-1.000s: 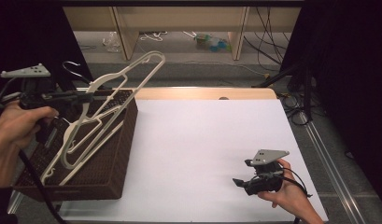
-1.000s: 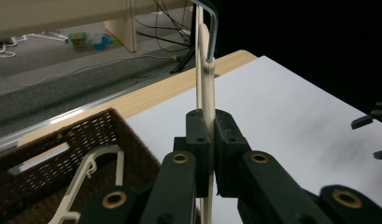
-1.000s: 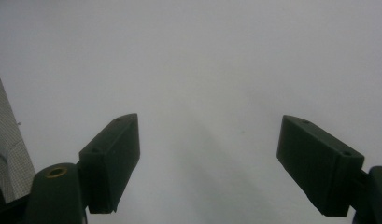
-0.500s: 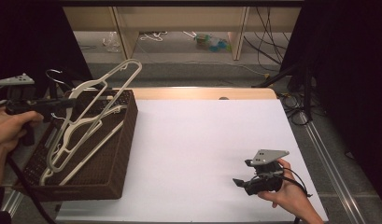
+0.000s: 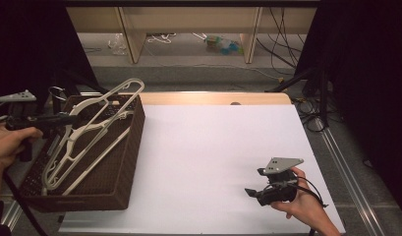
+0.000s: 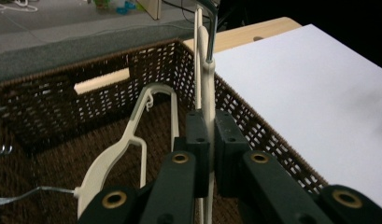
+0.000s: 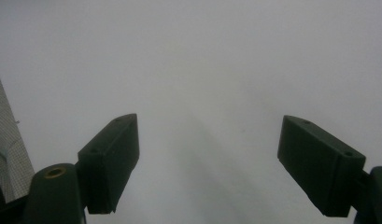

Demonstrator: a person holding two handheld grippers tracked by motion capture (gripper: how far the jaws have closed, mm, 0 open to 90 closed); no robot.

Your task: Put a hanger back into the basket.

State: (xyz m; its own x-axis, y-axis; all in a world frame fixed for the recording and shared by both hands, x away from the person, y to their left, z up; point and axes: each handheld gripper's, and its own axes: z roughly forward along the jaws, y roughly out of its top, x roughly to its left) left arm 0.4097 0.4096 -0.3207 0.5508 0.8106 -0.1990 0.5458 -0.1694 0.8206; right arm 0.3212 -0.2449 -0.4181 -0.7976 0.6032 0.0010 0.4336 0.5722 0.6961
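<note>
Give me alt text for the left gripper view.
Black tongs clamp the thin stem of a cream plastic hanger over a brown wicker basket. A second cream hanger lies inside; the white table lies to the right.

A cream plastic hanger [image 5: 98,115] with a metal hook is leaning at a slant in the left of the high view, its upper end poking out over the far rim of the basket [image 5: 132,147], a dark brown wicker one where another cream hanger [image 5: 73,157] is lying.
</note>
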